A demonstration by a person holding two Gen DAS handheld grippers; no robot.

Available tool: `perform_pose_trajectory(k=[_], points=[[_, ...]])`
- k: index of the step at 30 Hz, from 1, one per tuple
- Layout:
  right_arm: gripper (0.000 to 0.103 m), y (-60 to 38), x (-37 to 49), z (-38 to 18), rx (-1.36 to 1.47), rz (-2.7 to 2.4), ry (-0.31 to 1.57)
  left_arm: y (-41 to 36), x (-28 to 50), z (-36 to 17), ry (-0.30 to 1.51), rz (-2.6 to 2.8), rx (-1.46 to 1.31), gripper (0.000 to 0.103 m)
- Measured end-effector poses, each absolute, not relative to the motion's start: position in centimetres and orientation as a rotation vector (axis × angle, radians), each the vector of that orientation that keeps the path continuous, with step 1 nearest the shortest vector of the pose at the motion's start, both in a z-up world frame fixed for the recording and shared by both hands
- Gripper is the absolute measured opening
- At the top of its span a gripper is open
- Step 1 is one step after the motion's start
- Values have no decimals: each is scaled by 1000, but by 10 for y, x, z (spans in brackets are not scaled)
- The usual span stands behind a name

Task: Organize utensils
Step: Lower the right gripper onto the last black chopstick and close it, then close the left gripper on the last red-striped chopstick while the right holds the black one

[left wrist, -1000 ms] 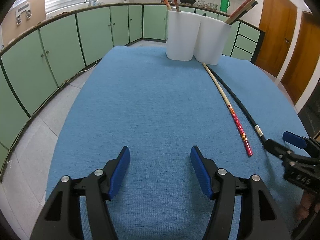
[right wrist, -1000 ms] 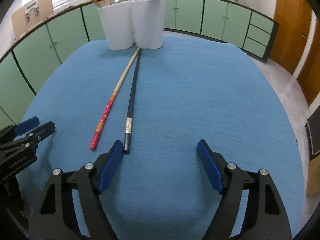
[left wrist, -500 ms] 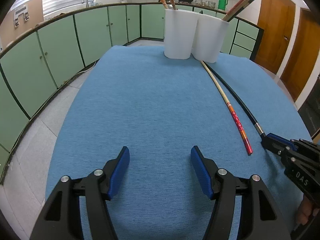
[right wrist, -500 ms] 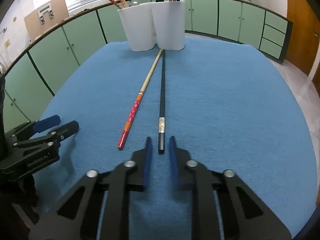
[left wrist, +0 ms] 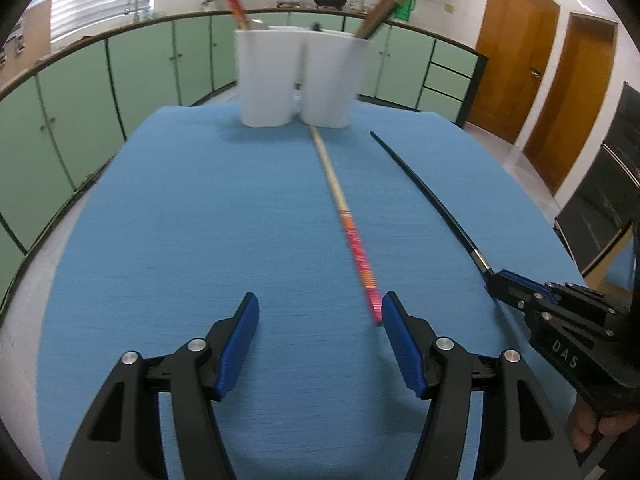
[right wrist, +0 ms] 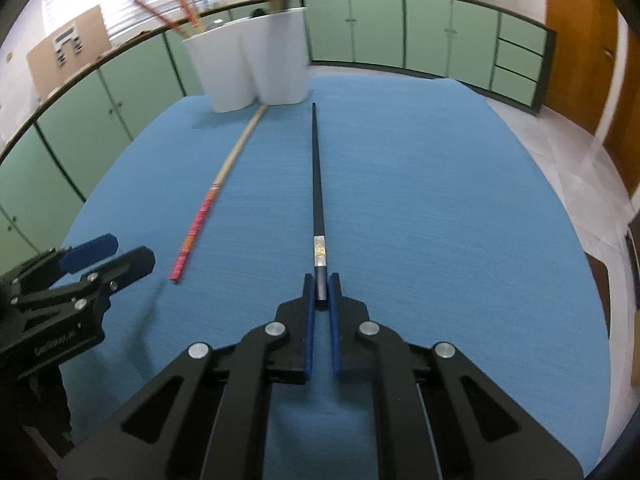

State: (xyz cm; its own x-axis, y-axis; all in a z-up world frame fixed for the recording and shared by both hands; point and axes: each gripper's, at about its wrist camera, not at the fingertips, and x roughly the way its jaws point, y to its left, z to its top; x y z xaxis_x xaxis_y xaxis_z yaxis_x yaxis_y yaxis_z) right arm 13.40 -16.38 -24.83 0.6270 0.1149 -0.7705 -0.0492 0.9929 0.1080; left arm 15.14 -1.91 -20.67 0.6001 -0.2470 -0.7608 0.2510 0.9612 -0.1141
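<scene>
My right gripper (right wrist: 319,292) is shut on the near end of a black chopstick (right wrist: 317,184) and holds it pointing at the far white holders; it also shows in the left wrist view (left wrist: 428,196). A tan chopstick with a red patterned end (left wrist: 344,216) lies on the blue cloth, its tip touching the holders; it shows in the right wrist view (right wrist: 216,192) too. My left gripper (left wrist: 320,336) is open and empty, its right finger (left wrist: 400,348) beside the red end. Two joined white holders (left wrist: 296,80) stand at the far end with chopsticks in them.
The blue cloth (left wrist: 180,220) covers a round-ended table. Green cabinets (left wrist: 72,92) run around the room on the left and behind. Wooden doors (left wrist: 516,68) are at the far right. The holders also show in the right wrist view (right wrist: 252,64).
My right gripper closed on the black chopstick's near end and swung its tip away from the holders. My left gripper moved right, toward the red-ended chopstick.
</scene>
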Motion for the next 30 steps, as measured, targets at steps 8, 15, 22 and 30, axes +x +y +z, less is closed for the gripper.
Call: perform_pose_trajectory(k=[8, 15, 22, 30], points=[[6, -185, 137, -248, 112, 86, 880, -43, 157, -213, 896, -263, 20, 48], [6, -188, 137, -250, 133, 98, 878, -55, 152, -214, 888, -220, 46, 34], [6, -187, 137, -250, 134, 100, 876, -63, 151, -214, 880, -203, 83, 6], [6, -185, 135, -246, 112, 91, 867, -55, 149, -207, 861, -201, 53, 5]])
